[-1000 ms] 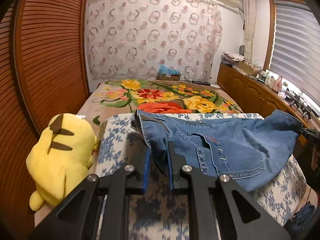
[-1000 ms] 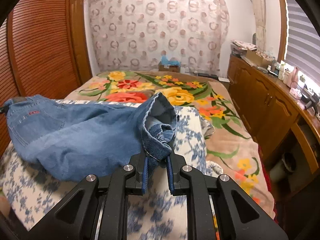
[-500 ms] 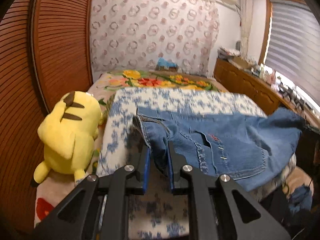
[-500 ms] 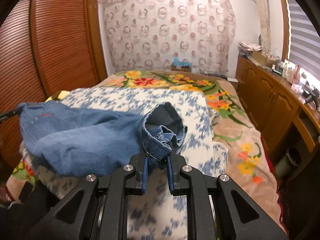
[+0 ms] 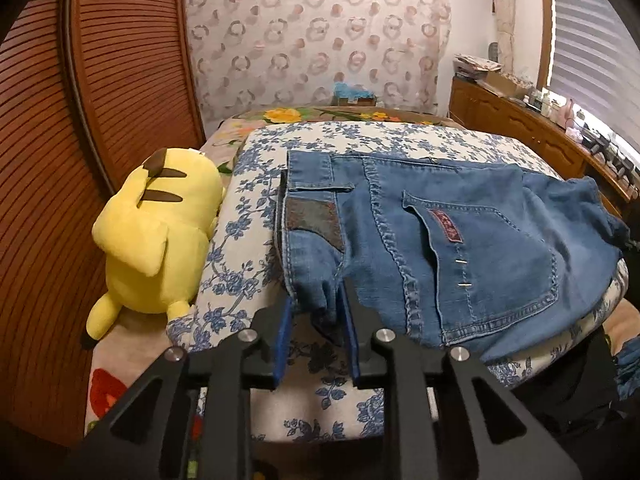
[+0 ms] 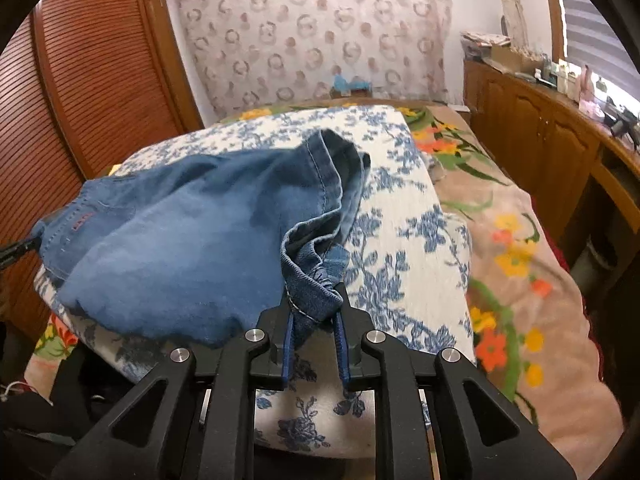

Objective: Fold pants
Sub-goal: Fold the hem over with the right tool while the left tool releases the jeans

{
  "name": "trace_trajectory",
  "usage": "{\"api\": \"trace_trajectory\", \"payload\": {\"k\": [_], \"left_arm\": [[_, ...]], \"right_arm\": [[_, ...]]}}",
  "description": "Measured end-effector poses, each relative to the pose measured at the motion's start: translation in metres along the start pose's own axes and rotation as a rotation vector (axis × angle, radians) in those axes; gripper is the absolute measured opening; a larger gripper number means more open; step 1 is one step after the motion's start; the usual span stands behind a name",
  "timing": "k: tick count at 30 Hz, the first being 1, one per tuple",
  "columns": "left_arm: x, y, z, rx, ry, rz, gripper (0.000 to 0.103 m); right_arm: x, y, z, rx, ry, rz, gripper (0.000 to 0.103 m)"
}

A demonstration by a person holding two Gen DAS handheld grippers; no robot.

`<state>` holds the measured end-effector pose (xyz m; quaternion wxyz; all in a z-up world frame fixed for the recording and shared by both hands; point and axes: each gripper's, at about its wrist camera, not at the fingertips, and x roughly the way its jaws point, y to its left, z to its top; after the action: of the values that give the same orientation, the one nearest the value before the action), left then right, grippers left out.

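Partly hidden jeans (image 5: 460, 240) hem (bunched), R gripper (image 6: 314, 312) pinching, L gripper (image 5: 316, 312) opening.

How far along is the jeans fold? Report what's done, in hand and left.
Done: the jeans lie doubled over on the blue-flowered cushion, back pocket up. In hand: the left gripper has the waist end between its jaws, which are opening; the right gripper pinches the bunched hem. Left: release both ends, smooth the rumpled hem side, and probably one more fold, since the bundle looks loose.
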<state>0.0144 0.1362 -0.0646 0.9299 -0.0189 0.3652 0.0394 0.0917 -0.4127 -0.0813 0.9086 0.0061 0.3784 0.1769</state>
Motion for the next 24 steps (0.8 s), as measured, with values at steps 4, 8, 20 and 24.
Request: {"api": "trace_trajectory", "payload": {"k": [4,8,20,24], "left_arm": [[-0.004,-0.002,0.000,0.005,0.002,-0.003,0.035],[-0.007,-0.008,0.001,0.018,0.001,-0.006,0.042],[-0.016,-0.026,0.011,0.024,-0.032,-0.040,0.063],[-0.021,-0.029,0.015,0.030,-0.039,-0.033,0.063]], "right_arm": [[0.005,-0.002,-0.004,0.012,0.012,0.000,0.015],[0.007,-0.001,-0.006,0.009,0.017,-0.005,0.016],[0.009,0.001,-0.011,0.011,0.023,-0.004,0.017],[0.010,0.001,-0.011,0.015,0.023,-0.004,0.017]]}}
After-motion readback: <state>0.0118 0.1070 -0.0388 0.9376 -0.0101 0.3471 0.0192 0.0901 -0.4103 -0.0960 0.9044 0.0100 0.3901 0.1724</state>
